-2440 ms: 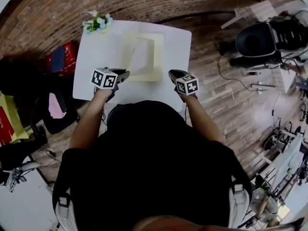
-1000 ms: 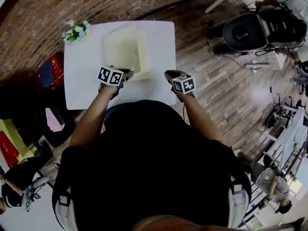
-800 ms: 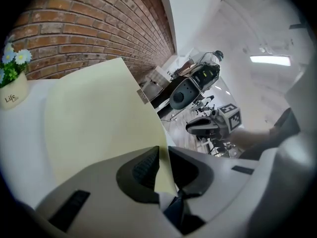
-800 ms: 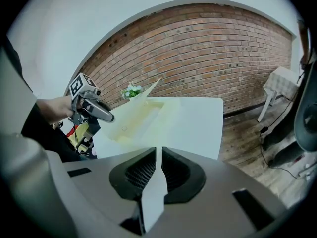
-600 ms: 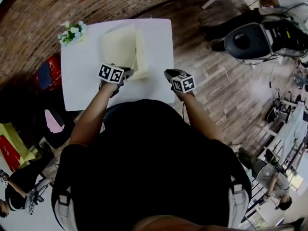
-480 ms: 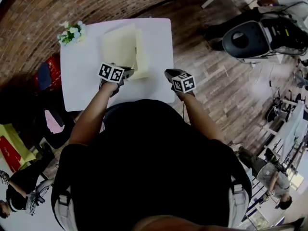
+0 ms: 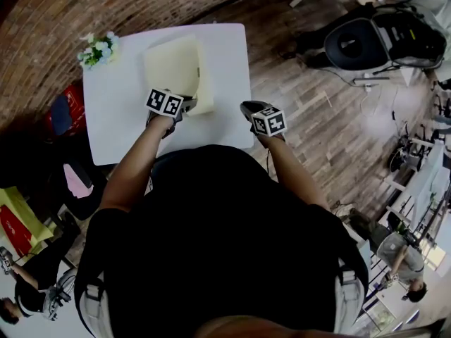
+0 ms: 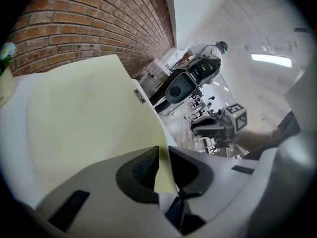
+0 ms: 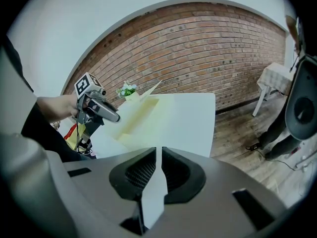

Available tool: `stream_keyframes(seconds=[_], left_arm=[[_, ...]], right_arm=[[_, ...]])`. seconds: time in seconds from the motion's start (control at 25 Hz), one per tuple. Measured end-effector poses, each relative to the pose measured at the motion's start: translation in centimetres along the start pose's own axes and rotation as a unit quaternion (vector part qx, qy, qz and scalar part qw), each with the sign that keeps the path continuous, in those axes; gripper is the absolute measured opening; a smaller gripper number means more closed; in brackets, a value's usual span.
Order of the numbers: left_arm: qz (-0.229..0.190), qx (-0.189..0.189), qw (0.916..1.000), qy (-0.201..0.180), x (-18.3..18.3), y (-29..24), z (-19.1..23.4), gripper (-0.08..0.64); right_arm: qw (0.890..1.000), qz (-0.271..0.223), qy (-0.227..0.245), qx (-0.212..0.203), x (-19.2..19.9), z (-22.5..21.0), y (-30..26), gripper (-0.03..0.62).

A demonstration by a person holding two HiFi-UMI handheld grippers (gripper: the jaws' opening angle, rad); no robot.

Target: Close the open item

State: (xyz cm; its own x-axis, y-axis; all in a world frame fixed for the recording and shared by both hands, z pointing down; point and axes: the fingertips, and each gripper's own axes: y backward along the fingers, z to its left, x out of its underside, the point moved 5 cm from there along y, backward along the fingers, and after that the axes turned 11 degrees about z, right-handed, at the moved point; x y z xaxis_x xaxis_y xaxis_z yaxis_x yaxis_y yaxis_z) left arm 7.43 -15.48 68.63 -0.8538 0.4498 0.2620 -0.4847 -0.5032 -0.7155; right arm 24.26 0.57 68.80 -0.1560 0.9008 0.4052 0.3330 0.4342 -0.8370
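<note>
A pale yellow folder [image 7: 173,69] lies on the white table [image 7: 120,118], its cover lowered almost flat over it. My left gripper [image 7: 184,106] is at the folder's near edge. In the left gripper view the cover [image 8: 84,118] fills the frame, and its thin edge runs between the pads of my left gripper [image 8: 162,155], which is shut on it. My right gripper [image 7: 246,108] hovers over the table's near right corner, apart from the folder. In the right gripper view its jaws [image 9: 158,155] are shut with nothing between them. The folder [image 9: 143,115] lies ahead to the left.
A small bunch of flowers [image 7: 95,48] stands at the table's far left corner. Black equipment [image 7: 352,44] sits on the wooden floor to the right. A red object [image 7: 60,115] lies on the floor to the left. A brick wall runs behind the table.
The folder's cover has come down from standing open to nearly flat. My left gripper has moved forward and down with it. The right gripper has stayed where it was.
</note>
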Motion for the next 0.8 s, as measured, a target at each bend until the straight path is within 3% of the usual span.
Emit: stream_keyframes(seconds=[0.8], left_arm=[[0.054,0.006,0.9985,0.003,-1.0,-3.7,0.6,0.061]], right_arm=[[1.000,0.006,-0.024,0.006,2.9,-0.3,0.9,0.051]])
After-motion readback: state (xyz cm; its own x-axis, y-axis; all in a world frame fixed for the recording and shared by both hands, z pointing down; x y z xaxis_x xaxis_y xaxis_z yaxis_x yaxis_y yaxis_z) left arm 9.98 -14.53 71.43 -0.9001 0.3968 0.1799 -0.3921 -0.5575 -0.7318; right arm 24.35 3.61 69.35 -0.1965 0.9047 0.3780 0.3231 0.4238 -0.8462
